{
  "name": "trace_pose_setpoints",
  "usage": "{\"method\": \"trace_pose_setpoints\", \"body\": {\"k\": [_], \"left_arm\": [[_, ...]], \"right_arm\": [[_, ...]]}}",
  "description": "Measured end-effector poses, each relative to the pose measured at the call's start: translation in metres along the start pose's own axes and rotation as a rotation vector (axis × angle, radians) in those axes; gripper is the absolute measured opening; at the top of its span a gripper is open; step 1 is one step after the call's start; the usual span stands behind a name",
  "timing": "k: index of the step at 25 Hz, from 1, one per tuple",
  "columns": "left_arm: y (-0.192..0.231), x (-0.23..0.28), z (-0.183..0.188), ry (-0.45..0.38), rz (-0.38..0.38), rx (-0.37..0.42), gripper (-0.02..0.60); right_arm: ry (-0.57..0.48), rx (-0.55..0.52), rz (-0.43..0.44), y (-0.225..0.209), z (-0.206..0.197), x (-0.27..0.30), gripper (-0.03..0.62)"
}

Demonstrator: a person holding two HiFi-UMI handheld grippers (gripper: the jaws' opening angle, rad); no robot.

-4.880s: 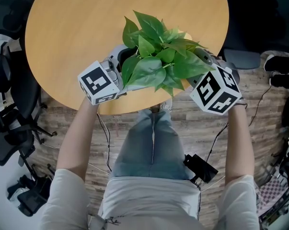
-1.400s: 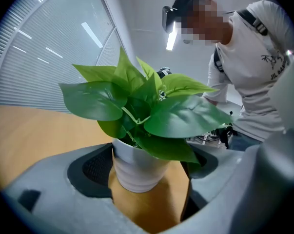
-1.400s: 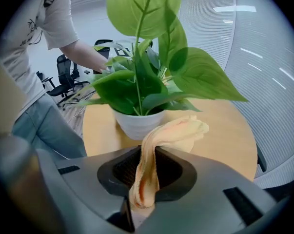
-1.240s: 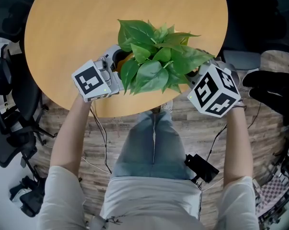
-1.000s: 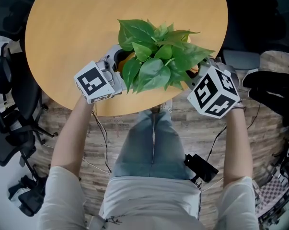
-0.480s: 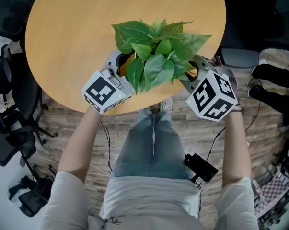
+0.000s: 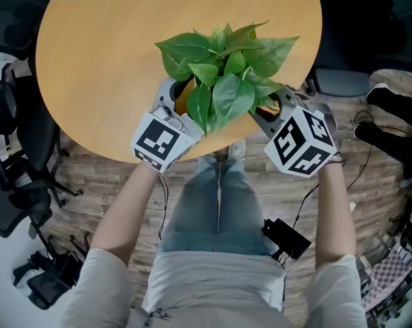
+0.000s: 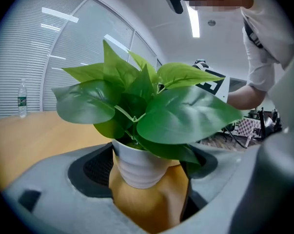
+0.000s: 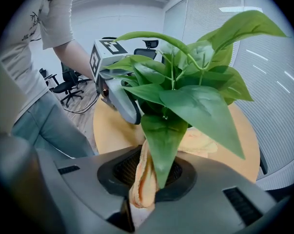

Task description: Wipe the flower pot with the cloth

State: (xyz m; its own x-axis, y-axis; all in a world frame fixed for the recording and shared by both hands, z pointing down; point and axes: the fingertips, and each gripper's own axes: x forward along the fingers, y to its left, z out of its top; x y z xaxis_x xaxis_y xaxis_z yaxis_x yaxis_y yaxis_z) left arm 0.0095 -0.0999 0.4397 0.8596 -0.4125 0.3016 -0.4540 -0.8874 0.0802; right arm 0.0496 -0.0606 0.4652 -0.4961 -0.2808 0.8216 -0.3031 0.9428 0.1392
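The white ribbed flower pot [image 8: 138, 168] with green leaves, near the round wooden table's [image 7: 103, 60] front edge, sits clasped in the left gripper's [image 8: 147, 182] jaws, which have swung toward the person, while the right gripper's [image 9: 146, 182] jaws pinch the peach cloth [image 9: 138, 177].

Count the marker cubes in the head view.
2. Left cube rides the left claw, gripping the flower pot; right cube rides the right claw, gripping the cloth. None looks hidden.

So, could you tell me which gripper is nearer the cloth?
Right: the right gripper clamps the orange cloth; the left gripper holds the white flower pot, across the plant from it.
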Motion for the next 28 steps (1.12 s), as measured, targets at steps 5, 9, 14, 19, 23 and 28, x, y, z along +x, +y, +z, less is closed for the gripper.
{"method": "trace_pose_setpoints", "body": {"k": [5,9,14,19,23,28], "left_arm": [[0.000,0.003,-0.001,0.006,0.027,0.013,0.433],[0.000,0.003,-0.001,0.011,0.057,0.025,0.431],[-0.001,0.004,0.000,0.006,0.095,0.010,0.431],[-0.003,0.006,0.000,0.005,0.127,-0.004,0.431],[-0.001,0.008,-0.002,0.010,0.159,-0.016,0.431],[-0.004,0.010,0.000,0.007,0.209,-0.038,0.430]], "right_arm": [[-0.002,-0.013,-0.012,0.003,-0.002,0.002,0.061],[-0.004,-0.013,-0.011,0.005,0.000,0.001,0.061],[-0.001,-0.017,-0.011,0.007,0.000,0.000,0.061],[0.001,-0.018,-0.002,0.012,0.000,-0.001,0.061],[-0.003,-0.014,0.008,0.015,0.000,0.002,0.061],[-0.015,-0.002,0.009,0.016,-0.001,0.000,0.061]]}}
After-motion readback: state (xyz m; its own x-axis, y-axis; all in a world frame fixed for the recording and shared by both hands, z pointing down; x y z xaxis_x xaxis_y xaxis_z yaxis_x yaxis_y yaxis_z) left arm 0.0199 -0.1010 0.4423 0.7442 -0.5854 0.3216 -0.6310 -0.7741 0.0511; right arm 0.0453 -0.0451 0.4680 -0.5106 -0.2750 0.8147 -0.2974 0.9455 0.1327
